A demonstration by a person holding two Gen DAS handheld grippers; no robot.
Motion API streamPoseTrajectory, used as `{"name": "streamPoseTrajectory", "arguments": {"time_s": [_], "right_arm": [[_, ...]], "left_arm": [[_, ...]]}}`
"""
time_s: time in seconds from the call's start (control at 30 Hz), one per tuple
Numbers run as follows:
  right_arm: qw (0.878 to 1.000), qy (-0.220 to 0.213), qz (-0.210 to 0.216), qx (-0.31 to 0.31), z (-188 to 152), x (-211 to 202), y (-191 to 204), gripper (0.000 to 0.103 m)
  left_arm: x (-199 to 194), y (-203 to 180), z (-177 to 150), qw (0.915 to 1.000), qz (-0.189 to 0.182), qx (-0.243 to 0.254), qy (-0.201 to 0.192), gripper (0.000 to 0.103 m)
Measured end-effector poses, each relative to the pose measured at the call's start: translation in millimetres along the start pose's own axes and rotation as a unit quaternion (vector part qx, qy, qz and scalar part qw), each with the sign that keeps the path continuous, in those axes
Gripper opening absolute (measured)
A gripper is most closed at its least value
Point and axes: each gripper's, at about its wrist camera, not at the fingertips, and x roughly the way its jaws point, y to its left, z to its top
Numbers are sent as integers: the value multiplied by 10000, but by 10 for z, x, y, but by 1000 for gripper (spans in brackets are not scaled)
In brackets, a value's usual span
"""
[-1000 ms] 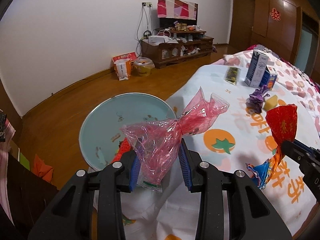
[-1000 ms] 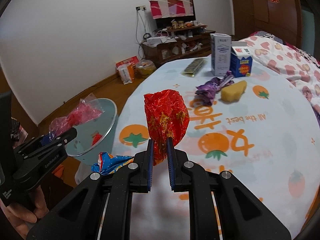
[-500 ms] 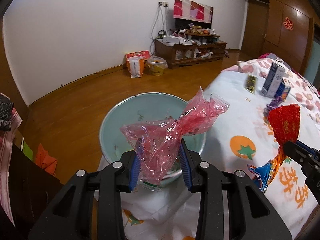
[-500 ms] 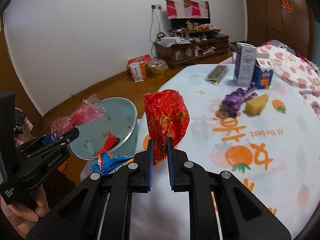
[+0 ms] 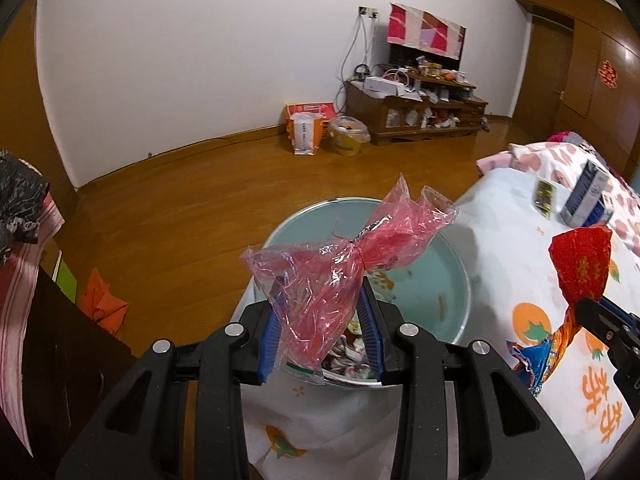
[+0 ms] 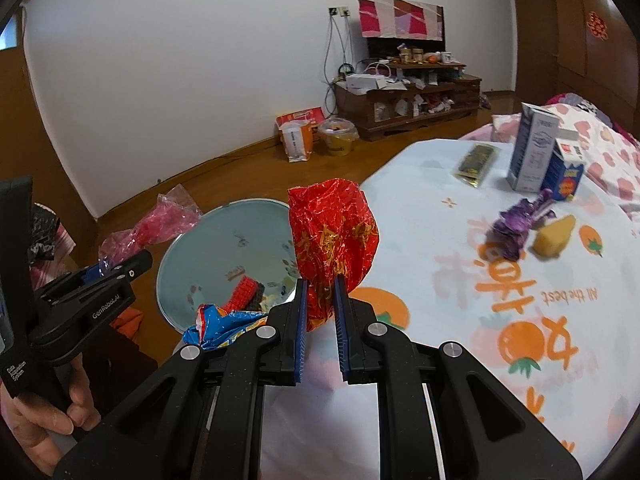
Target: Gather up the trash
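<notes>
Each camera rides behind its own gripper, looking forward along the fingers. The left wrist view faces down close over the pale blue basin (image 5: pixel 460 276) beside the bench's edge; the right wrist view faces across the bench (image 6: pixel 500 280), sharing the basin (image 6: pixel 208 248), the wall and the TV cabinet (image 6: pixel 404 108).

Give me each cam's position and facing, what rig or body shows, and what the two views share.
Left wrist: on the left gripper, looking along its fingers over the bin; its jaws grip the pink plastic bag; right gripper at the right edge.
Right wrist: on the right gripper, facing the table, gripping the red foil wrapper; left gripper and hand at left.
Shared: bin, both wrappers, TV stand.
</notes>
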Motion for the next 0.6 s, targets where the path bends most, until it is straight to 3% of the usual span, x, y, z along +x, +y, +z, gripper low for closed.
{"name": "streamPoseTrajectory", "arguments": {"time_s": [0.6], "right_arm": [[9993, 205, 79, -290, 178, 535, 312, 14]], "left_arm": [[338, 175, 106, 9996, 179, -148, 181, 36]]}}
